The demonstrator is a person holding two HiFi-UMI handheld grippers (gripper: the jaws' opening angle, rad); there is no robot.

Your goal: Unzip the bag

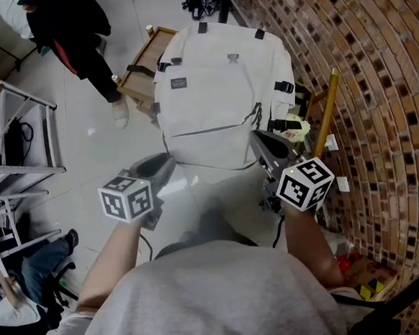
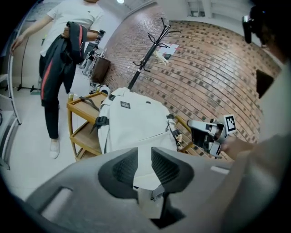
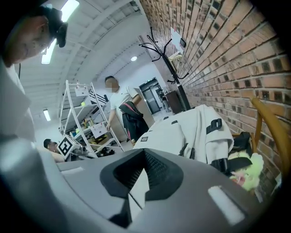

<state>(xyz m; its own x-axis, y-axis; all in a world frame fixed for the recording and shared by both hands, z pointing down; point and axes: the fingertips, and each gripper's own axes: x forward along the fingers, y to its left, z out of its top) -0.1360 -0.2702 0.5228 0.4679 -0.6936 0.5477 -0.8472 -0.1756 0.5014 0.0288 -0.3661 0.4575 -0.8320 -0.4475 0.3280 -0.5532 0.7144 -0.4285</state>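
A white backpack (image 1: 216,84) stands upright on a wooden cart (image 1: 147,58) against the brick wall, front panel towards me. Its dark zipper pulls (image 1: 255,115) hang at the right of the front. My right gripper (image 1: 259,137) hovers just below those pulls, shut, with nothing seen between its tips (image 3: 144,150); the pulls (image 3: 184,150) lie beyond it, untouched. My left gripper (image 1: 156,168) is at the bag's lower left corner, clear of the fabric, jaws open and empty (image 2: 144,154). The backpack (image 2: 132,123) shows through their gap.
A brick wall (image 1: 375,82) runs along the right. A wooden chair post (image 1: 328,111) and a yellow-green soft toy (image 1: 299,128) sit beside the bag. A person carrying a dark jacket (image 1: 66,14) stands left of the cart. Metal racks (image 1: 18,162) stand at far left.
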